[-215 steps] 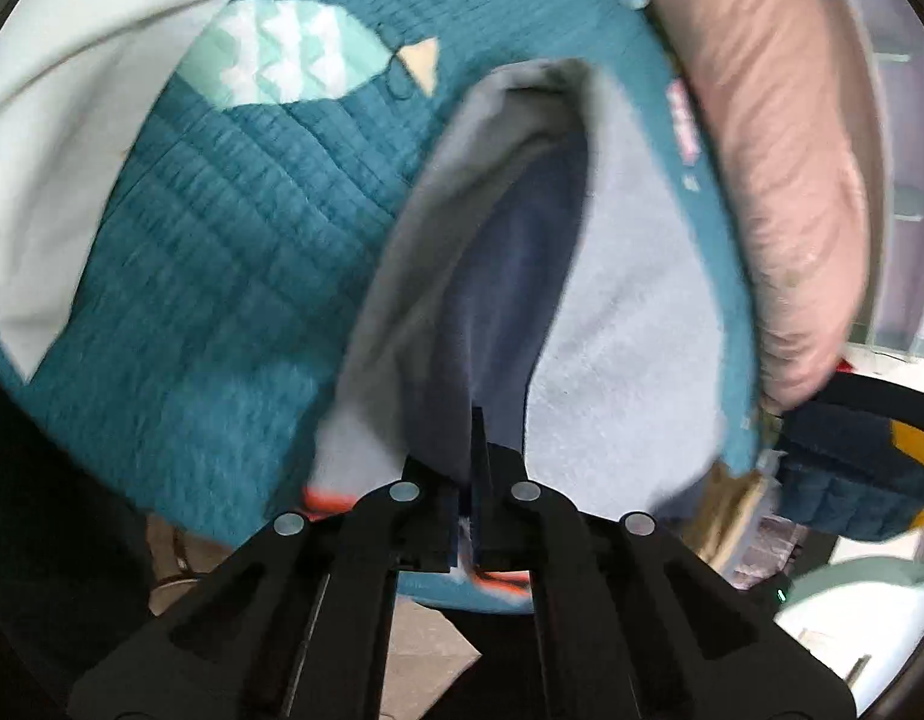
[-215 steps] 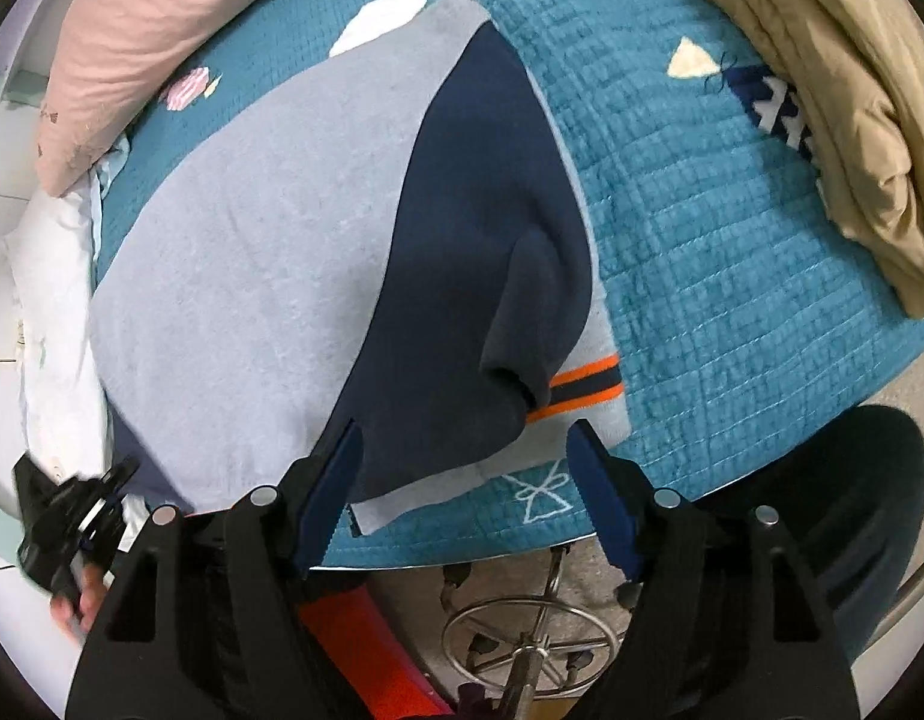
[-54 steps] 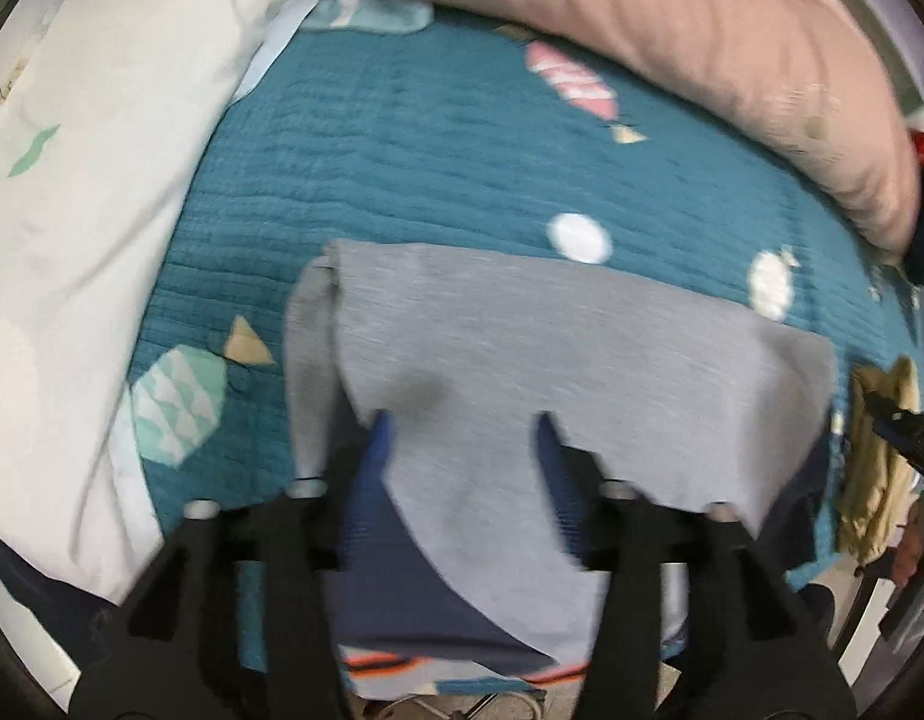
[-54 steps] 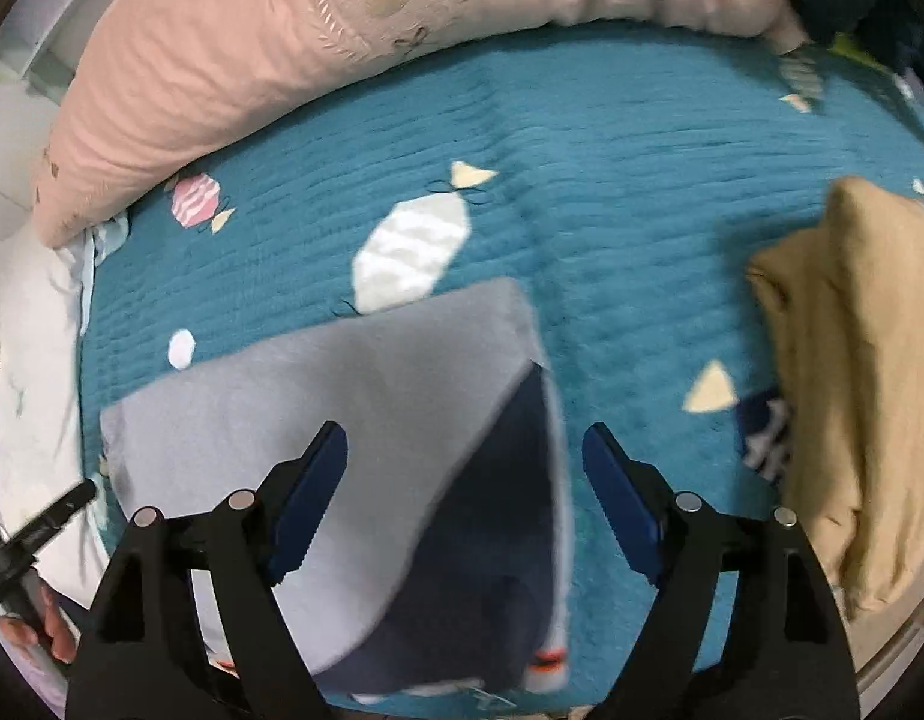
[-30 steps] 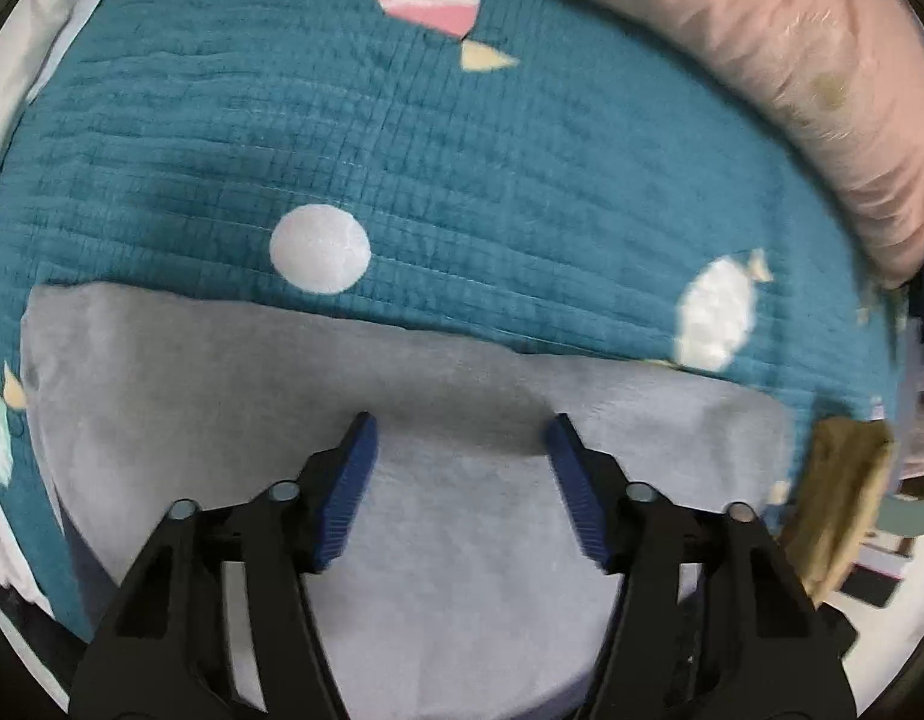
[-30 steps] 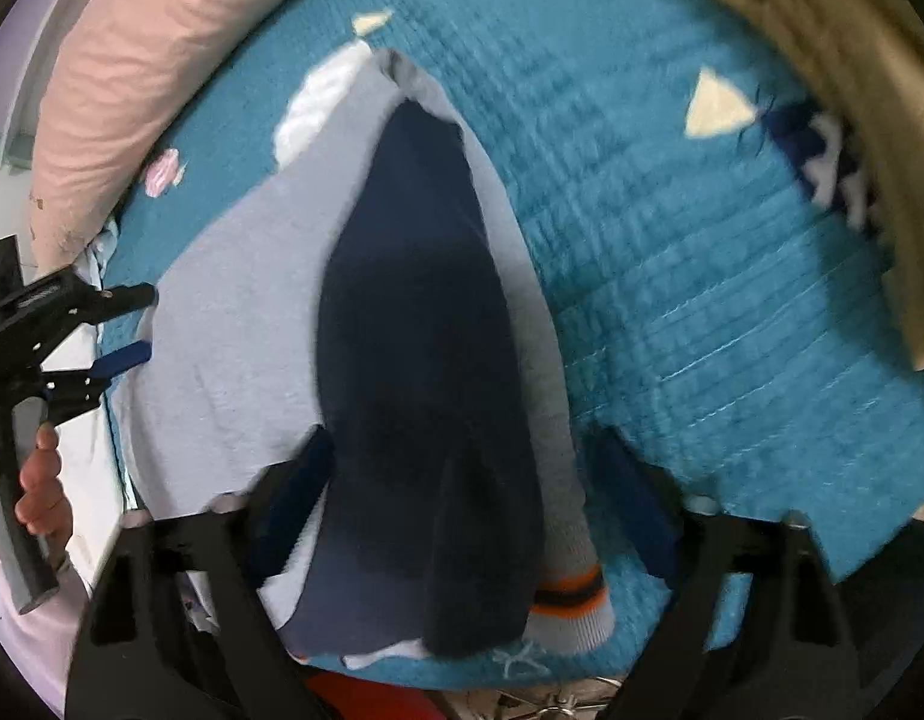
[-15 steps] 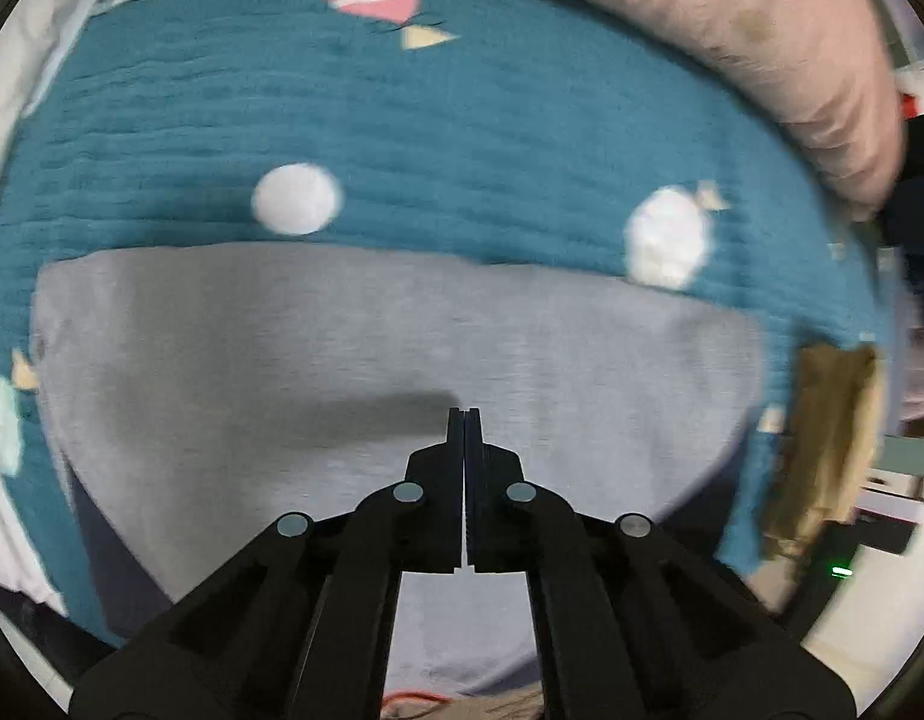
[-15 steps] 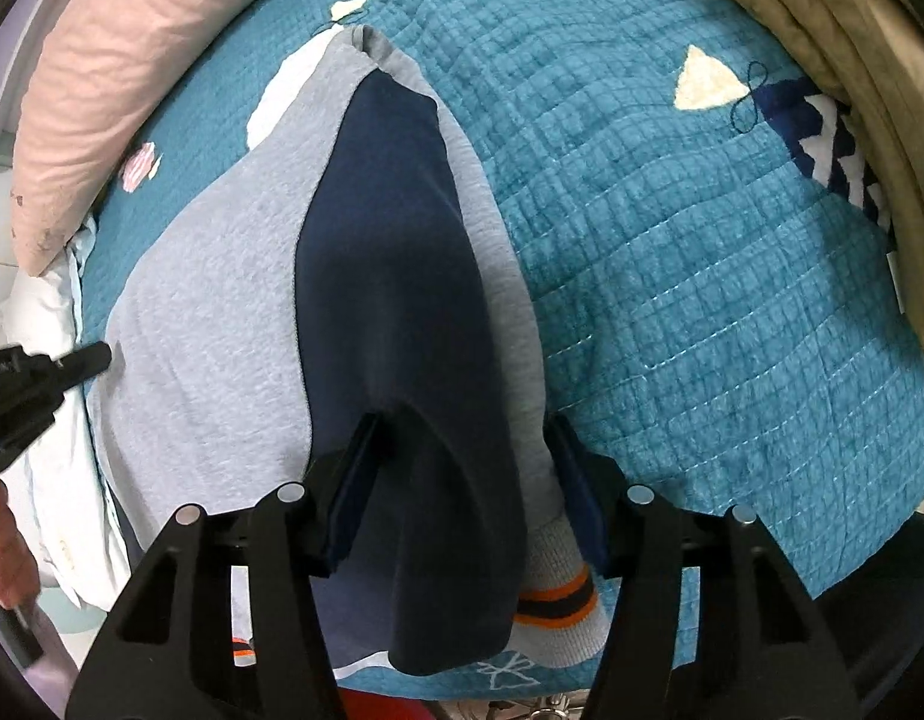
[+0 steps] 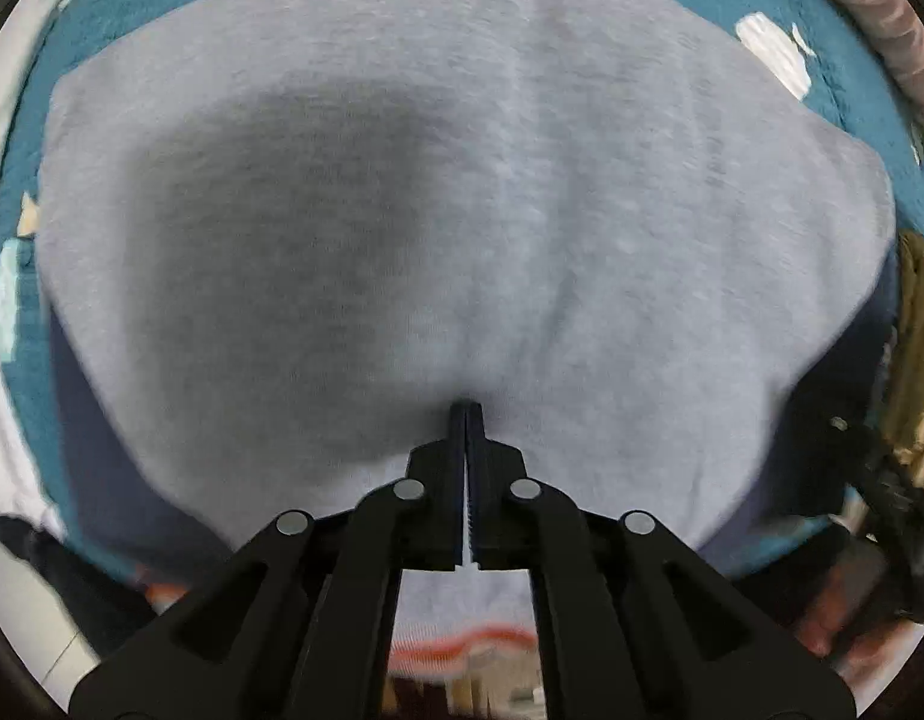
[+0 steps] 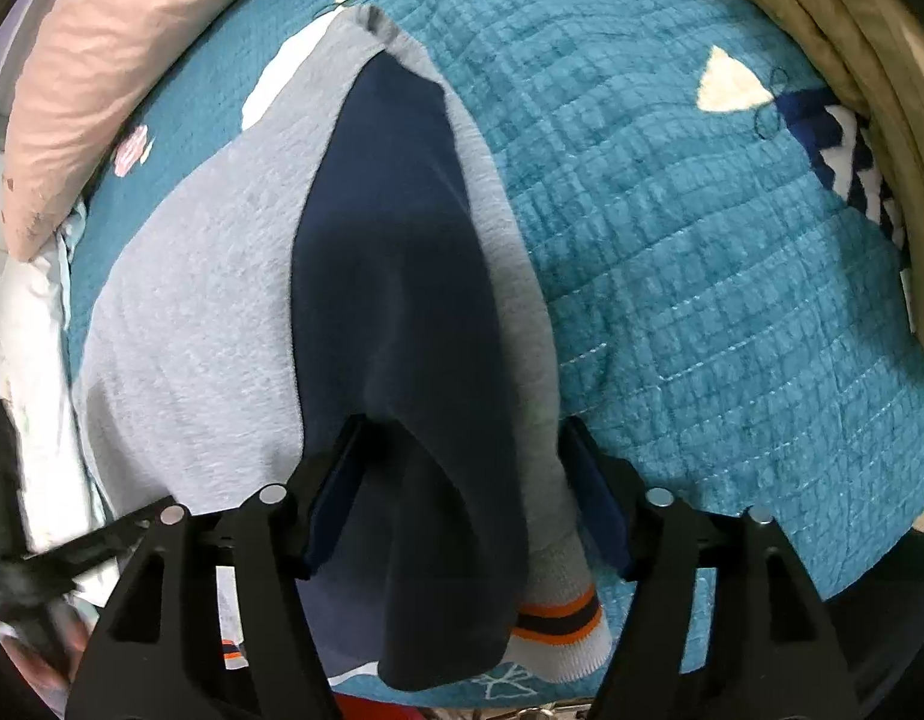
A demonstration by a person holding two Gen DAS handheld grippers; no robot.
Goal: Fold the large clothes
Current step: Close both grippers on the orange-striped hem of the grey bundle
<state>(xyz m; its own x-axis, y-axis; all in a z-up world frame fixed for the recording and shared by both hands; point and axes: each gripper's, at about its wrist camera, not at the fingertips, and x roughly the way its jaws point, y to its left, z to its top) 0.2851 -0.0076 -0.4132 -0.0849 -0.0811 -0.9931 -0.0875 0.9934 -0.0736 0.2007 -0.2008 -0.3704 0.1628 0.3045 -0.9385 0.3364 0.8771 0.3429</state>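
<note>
Two grippers sit over the grey sweatshirt (image 9: 462,192) on the blue quilt (image 10: 702,252). Left gripper (image 9: 465,414) is closed, maybe pinching cloth; hard to tell. Right gripper (image 10: 462,456) gapes wide around the navy sleeve (image 10: 396,312). Tan clothes (image 10: 834,36) lie far right.

A home bedroom: a teal quilted bedspread (image 10: 702,240) with a pink pillow (image 10: 114,60) along its far edge.

We find no readable text, labels, brands or numbers in either view (the quilt (image 10: 702,240) carries only printed shapes, and the sweatshirt (image 9: 462,210) shows plain fabric with striped cuffs).
</note>
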